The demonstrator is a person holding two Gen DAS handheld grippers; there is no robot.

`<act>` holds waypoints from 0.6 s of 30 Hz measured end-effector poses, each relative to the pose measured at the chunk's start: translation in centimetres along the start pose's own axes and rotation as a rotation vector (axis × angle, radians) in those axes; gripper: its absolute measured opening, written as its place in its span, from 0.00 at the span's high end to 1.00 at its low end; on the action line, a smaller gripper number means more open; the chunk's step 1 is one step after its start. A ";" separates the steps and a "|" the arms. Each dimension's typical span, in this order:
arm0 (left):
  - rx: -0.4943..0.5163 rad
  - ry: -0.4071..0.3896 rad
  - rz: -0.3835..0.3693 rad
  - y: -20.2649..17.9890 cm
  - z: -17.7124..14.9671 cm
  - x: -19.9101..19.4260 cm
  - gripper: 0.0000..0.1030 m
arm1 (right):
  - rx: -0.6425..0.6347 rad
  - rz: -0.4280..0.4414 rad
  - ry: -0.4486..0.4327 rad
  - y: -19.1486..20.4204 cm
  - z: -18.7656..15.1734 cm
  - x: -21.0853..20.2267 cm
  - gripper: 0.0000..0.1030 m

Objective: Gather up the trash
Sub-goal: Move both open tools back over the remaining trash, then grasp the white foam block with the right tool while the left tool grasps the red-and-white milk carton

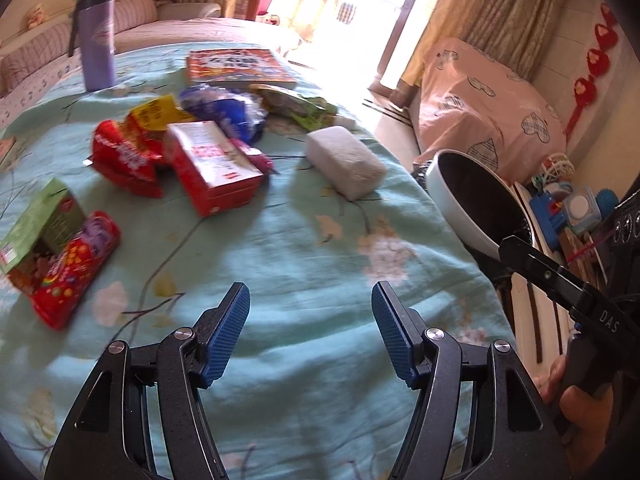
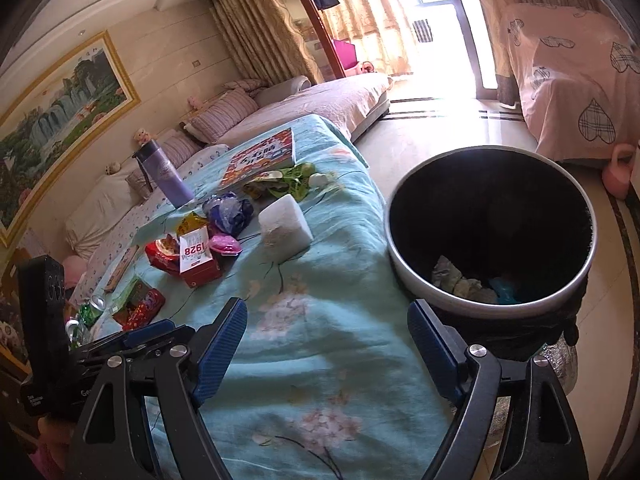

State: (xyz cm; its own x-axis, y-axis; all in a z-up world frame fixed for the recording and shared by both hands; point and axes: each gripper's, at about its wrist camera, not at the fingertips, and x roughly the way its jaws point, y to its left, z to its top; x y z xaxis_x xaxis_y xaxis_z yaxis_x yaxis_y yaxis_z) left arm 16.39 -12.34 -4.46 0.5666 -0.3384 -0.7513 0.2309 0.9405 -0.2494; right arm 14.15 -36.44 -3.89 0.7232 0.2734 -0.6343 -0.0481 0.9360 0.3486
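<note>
Most of the trash is not yet collected. On the counter point(image 1: 280, 264), left to right, lie a green carton point(image 1: 40, 224), red wrappers point(image 1: 124, 156), a red box point(image 1: 212, 168) and a white block point(image 1: 346, 162). Both tongs, left point(image 1: 310, 334) and right point(image 2: 326, 346), are apart and empty. The bin point(image 2: 490, 228) on the right holds a few scraps.

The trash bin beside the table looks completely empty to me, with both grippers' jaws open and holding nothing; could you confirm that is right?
Not quite: the trash bin is not empty. The right wrist view shows crumpled scraps and something blue at its bottom. The rest holds: the left gripper and right gripper both have open jaws with nothing between them.
</note>
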 end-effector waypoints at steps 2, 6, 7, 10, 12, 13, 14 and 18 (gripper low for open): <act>-0.016 -0.001 0.009 1.0 -0.2 -0.3 0.37 | -0.017 0.008 0.010 0.9 -0.1 0.6 0.18; -0.046 0.002 0.019 2.7 -0.5 -0.4 0.36 | -0.040 0.020 0.035 2.4 -0.5 1.8 0.18; -0.053 0.004 0.021 3.0 -0.5 -0.4 0.35 | -0.047 0.022 0.041 2.8 -0.6 2.1 0.18; -0.076 0.010 0.025 4.1 -0.6 -0.3 0.35 | -0.065 0.030 0.061 3.6 -0.8 3.0 0.18; -0.088 0.013 0.026 4.6 -0.6 -0.3 0.34 | -0.076 0.032 0.071 3.8 -0.9 3.6 0.17; -0.095 0.014 0.025 4.8 -0.5 -0.2 0.32 | -0.081 0.032 0.078 3.9 -0.9 3.9 0.15; -0.104 0.014 0.022 5.0 -0.5 -0.2 0.30 | -0.083 0.035 0.086 4.0 -0.9 4.3 0.13; -0.137 0.008 0.010 5.8 0.0 -0.1 0.25 | -0.096 0.037 0.102 4.3 -0.9 5.4 0.08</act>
State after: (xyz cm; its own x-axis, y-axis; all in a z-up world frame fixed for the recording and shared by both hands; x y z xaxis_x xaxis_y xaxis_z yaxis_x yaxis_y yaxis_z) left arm 17.74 -6.84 -5.85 0.5617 -0.3291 -0.7591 0.1146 0.9396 -0.3226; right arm 17.25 -30.75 -6.44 0.6459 0.3245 -0.6911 -0.1427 0.9405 0.3082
